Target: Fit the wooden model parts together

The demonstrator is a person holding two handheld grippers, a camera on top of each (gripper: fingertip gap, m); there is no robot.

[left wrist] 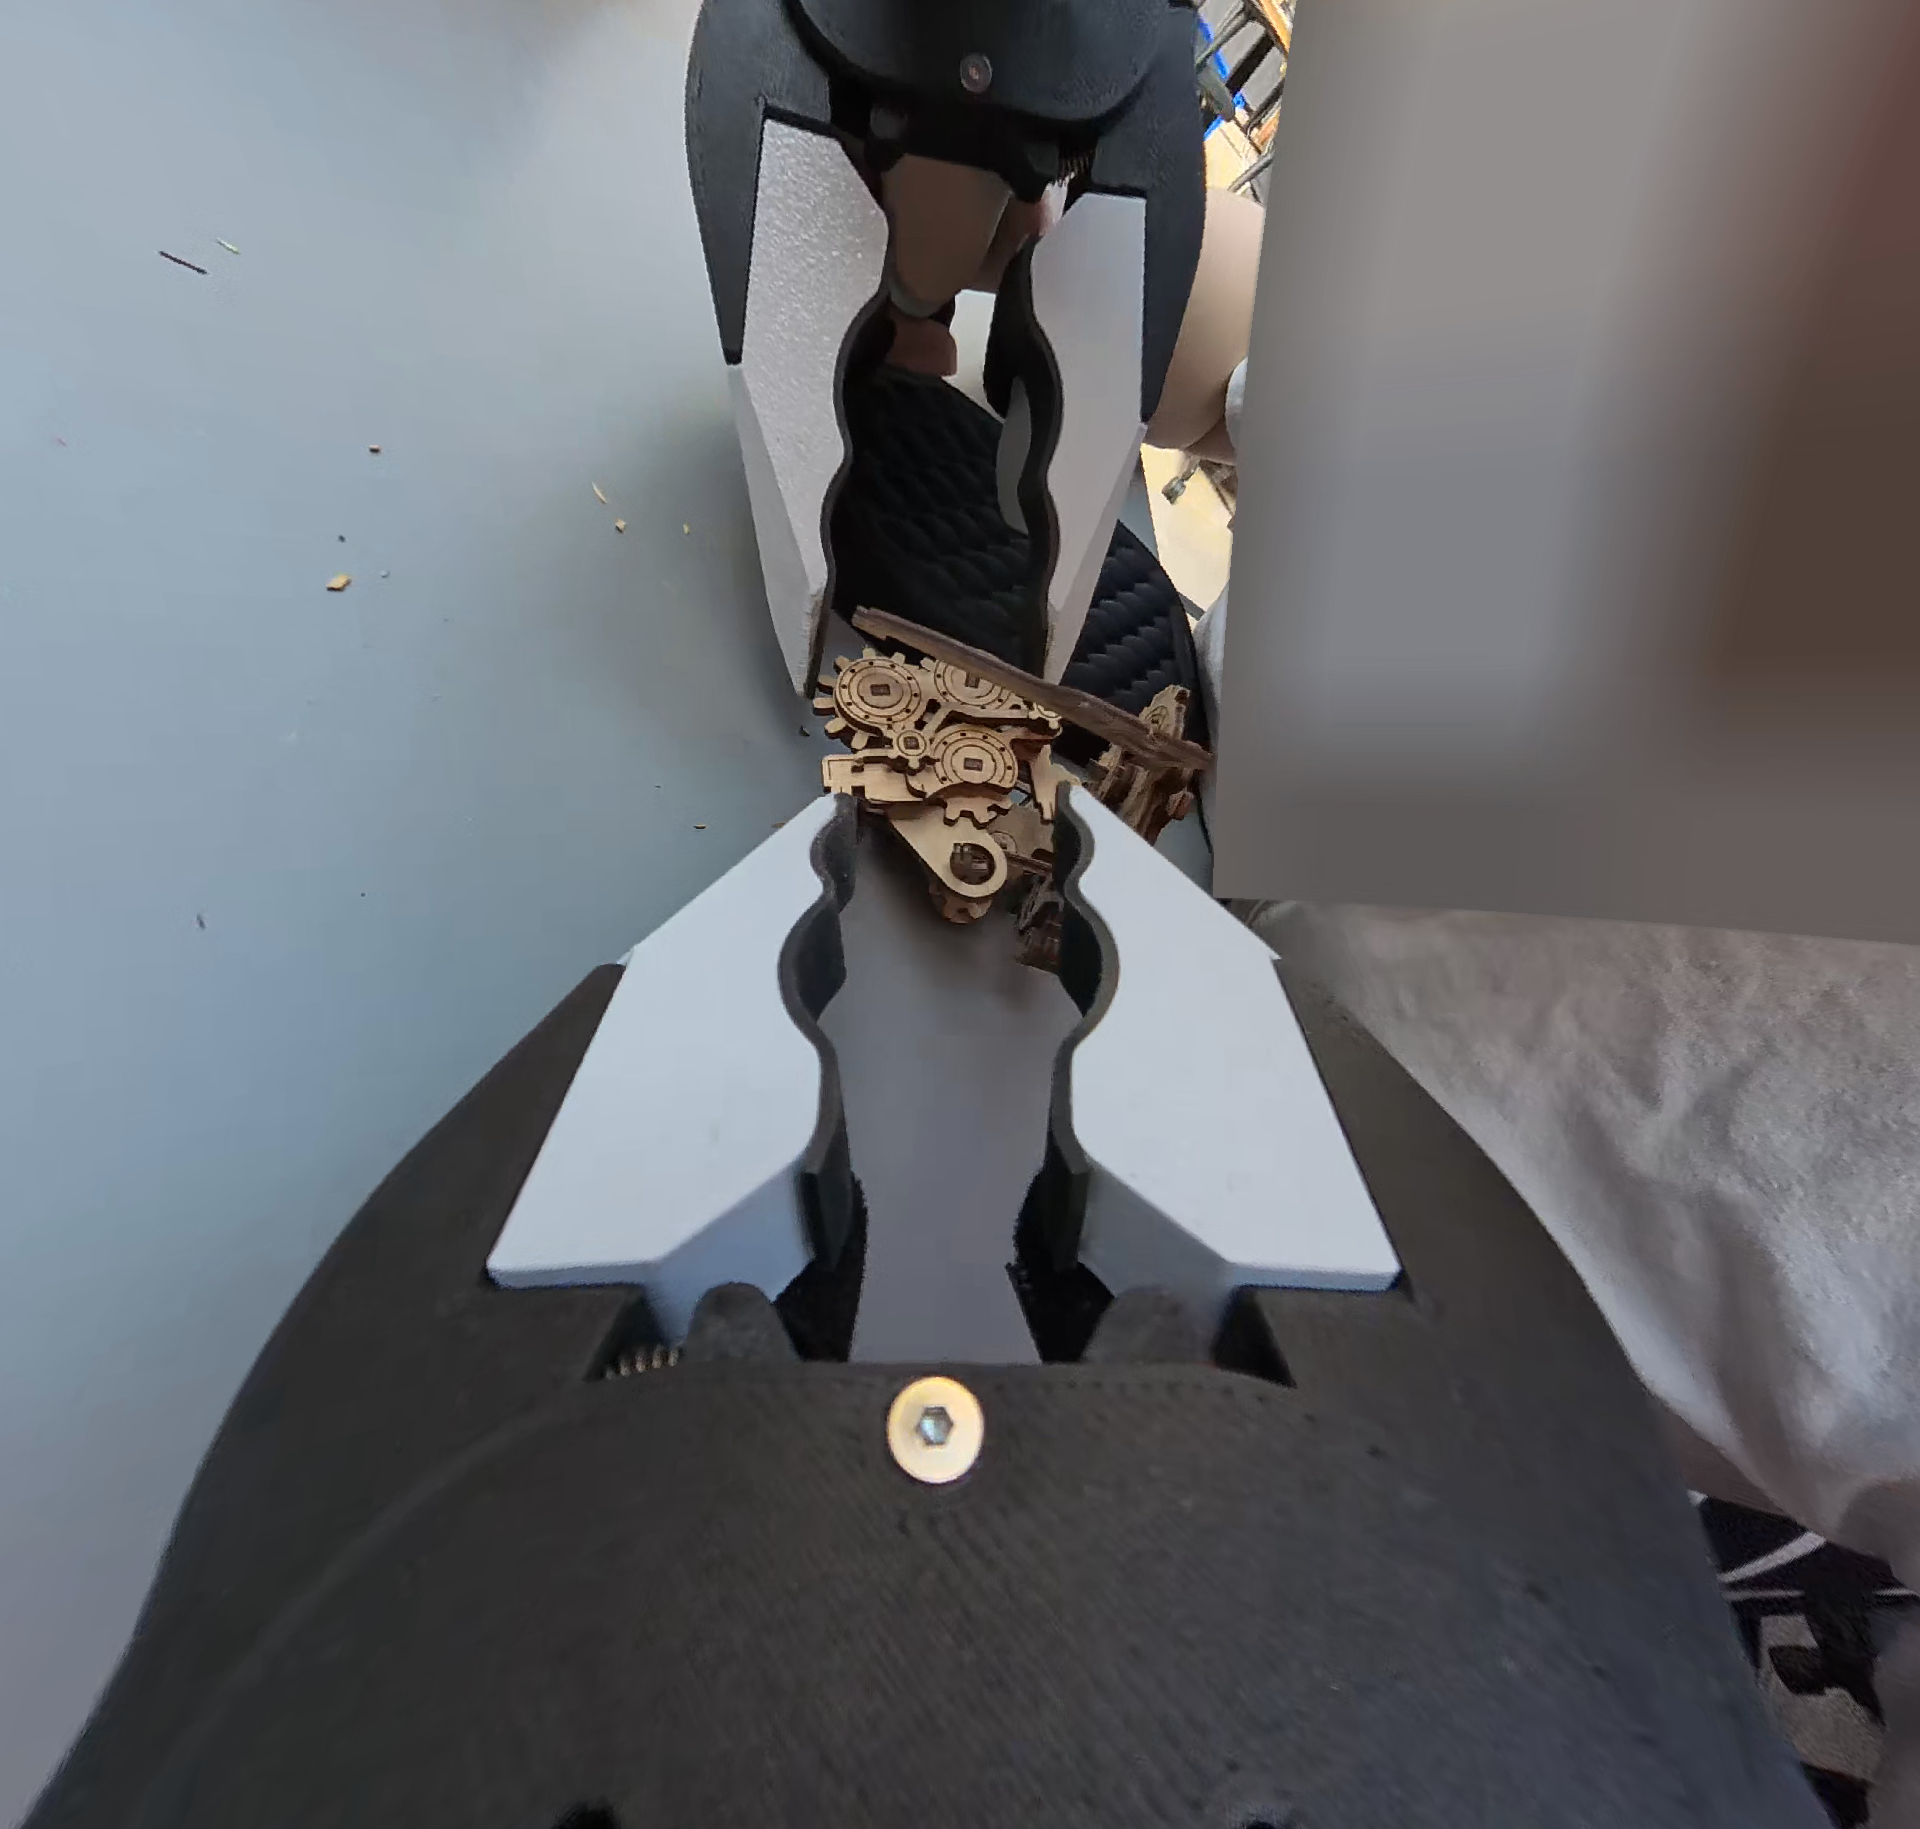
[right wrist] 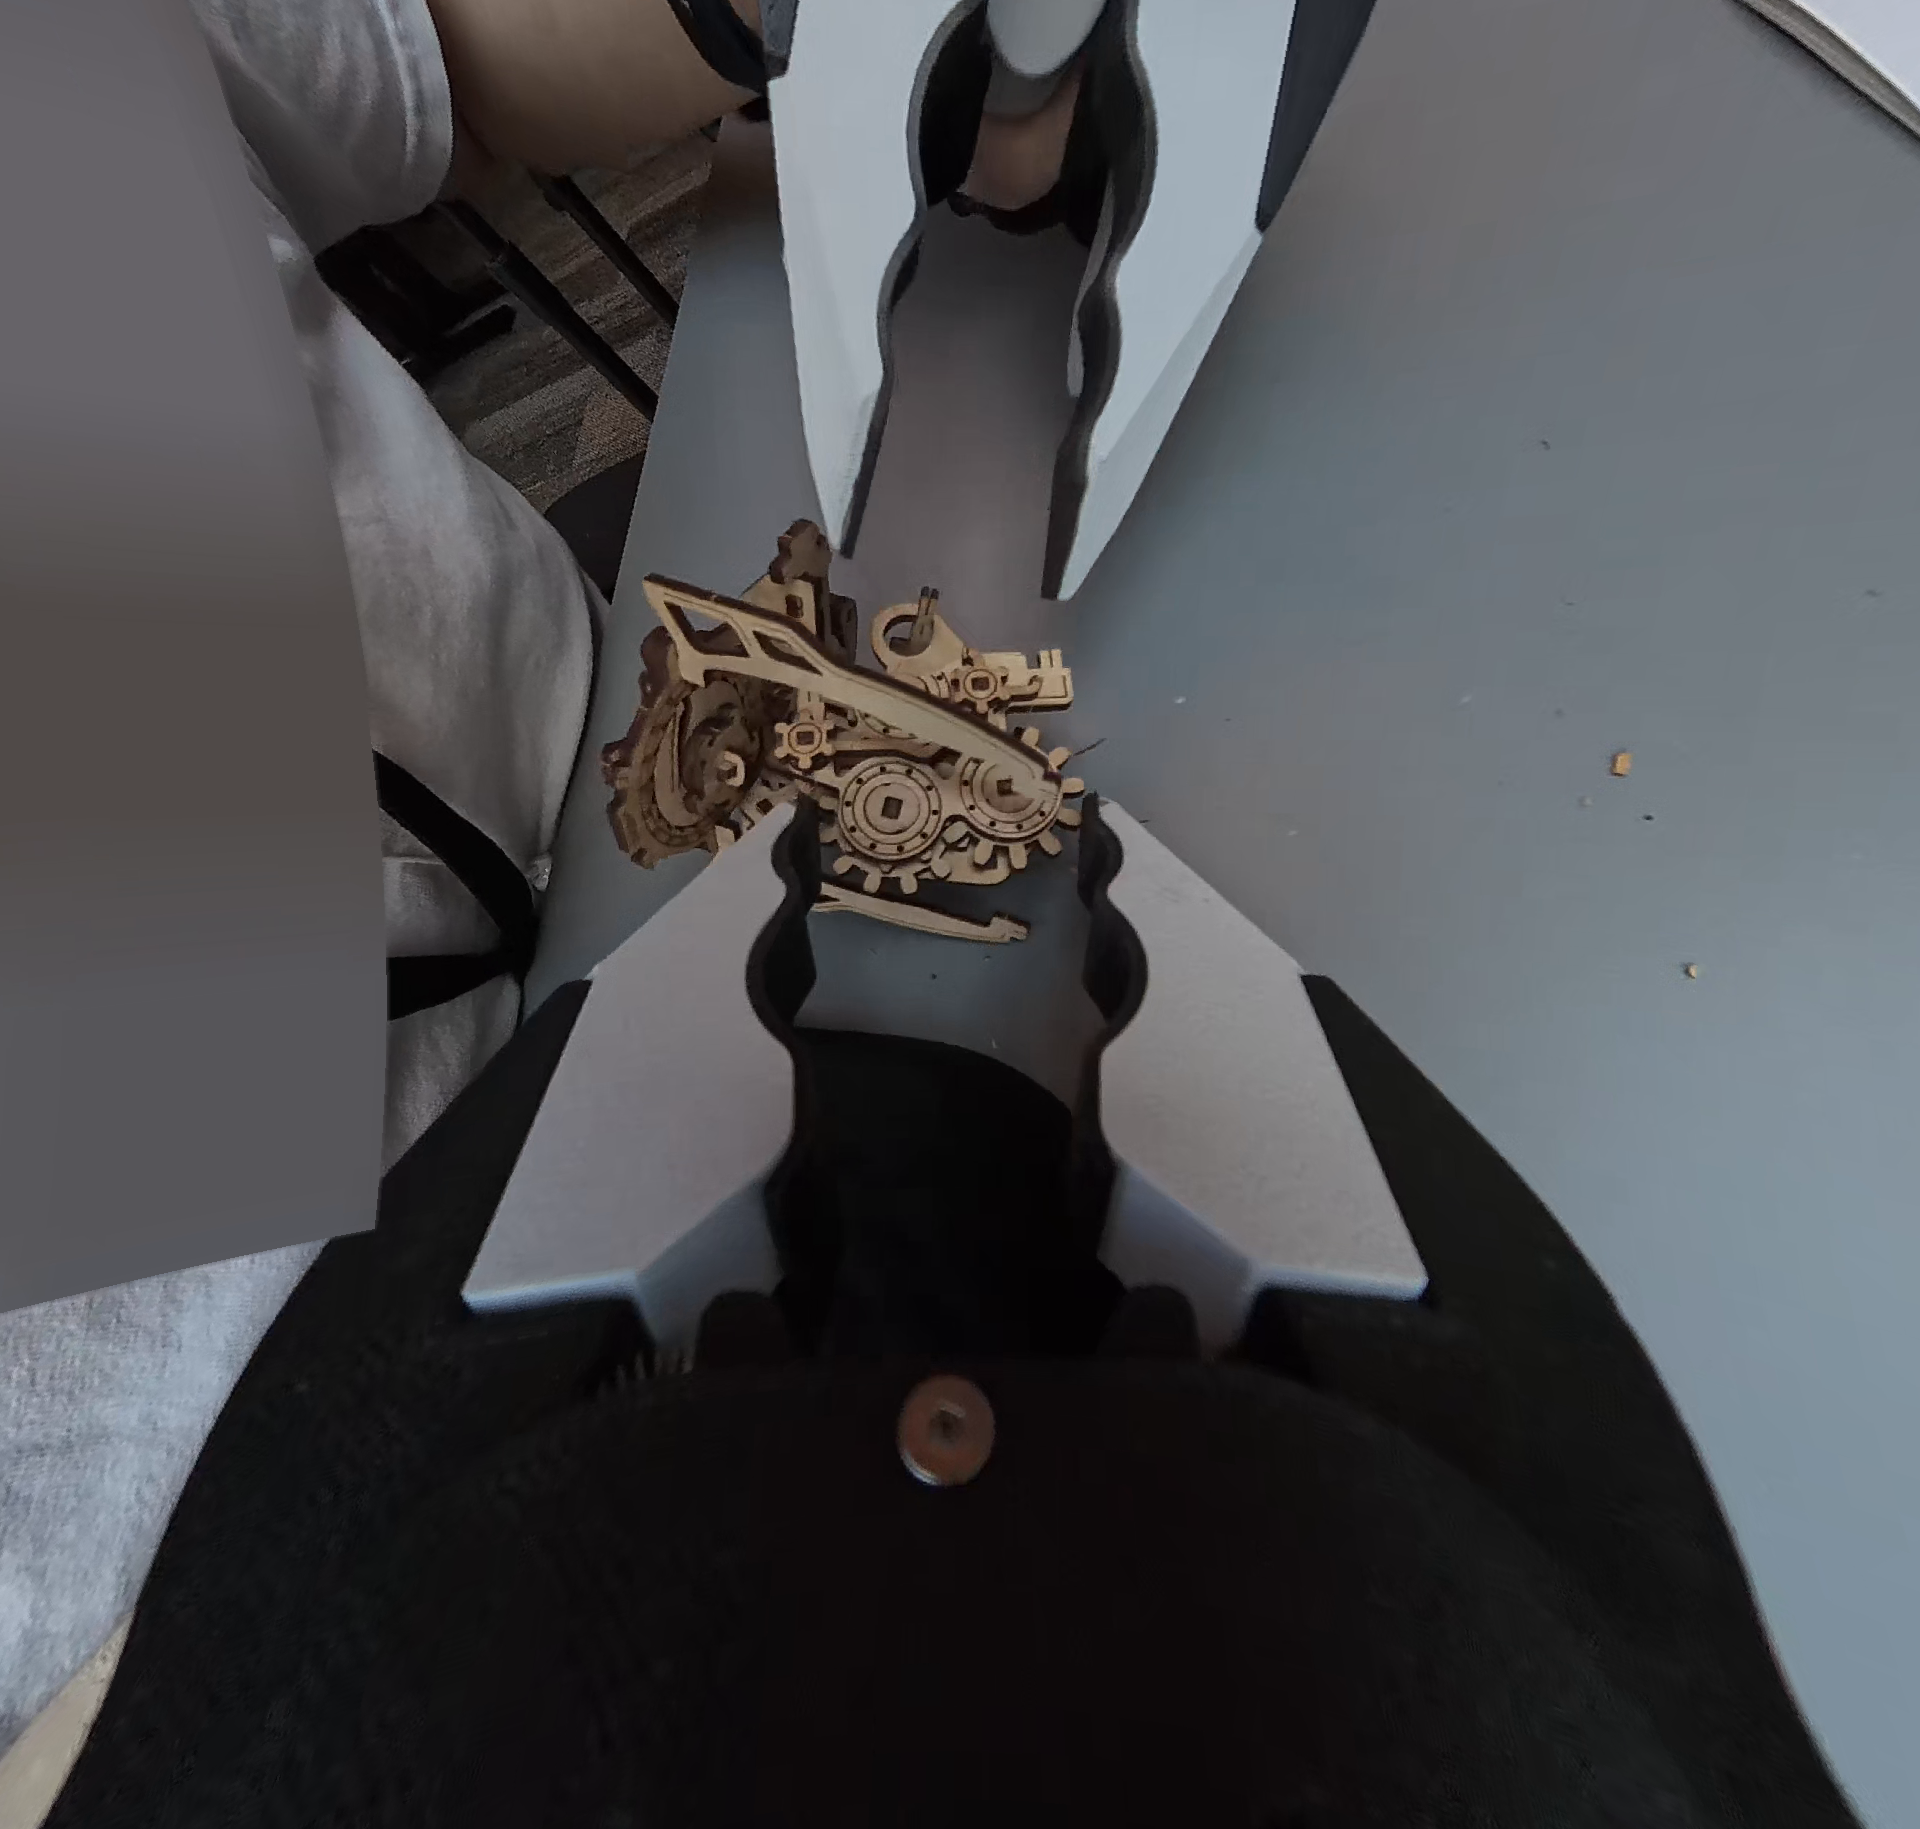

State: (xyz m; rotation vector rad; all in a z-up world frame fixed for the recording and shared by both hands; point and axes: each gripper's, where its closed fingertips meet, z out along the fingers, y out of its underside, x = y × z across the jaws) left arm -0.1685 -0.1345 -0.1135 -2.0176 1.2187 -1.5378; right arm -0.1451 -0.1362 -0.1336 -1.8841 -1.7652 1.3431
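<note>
A wooden model (right wrist: 862, 751) of gears, a wheel and a long curved frame piece hangs at the near edge of the grey table (right wrist: 1455, 532). My right gripper (right wrist: 940, 813) has its jaws set wide around the model's gear cluster, with the gears against both pads. My left gripper (left wrist: 951, 800) faces it from the other side, open, its tips beside the model (left wrist: 935, 761) without a clear hold. A thin loose wooden strip (right wrist: 920, 917) lies on the table under the model. Each gripper also shows in the other's view: the left one (right wrist: 945, 569) and the right one (left wrist: 930, 667).
Small wood chips (left wrist: 338, 582) are scattered on the table (left wrist: 312, 844). A white booklet (right wrist: 1829, 23) lies at the far corner. A person's grey clothing (left wrist: 1610, 1156) and a forearm (right wrist: 582, 44) sit just past the table edge (right wrist: 613, 699). A black chair (left wrist: 935, 501) is below. There is about 4 cm between the tips of the two grippers.
</note>
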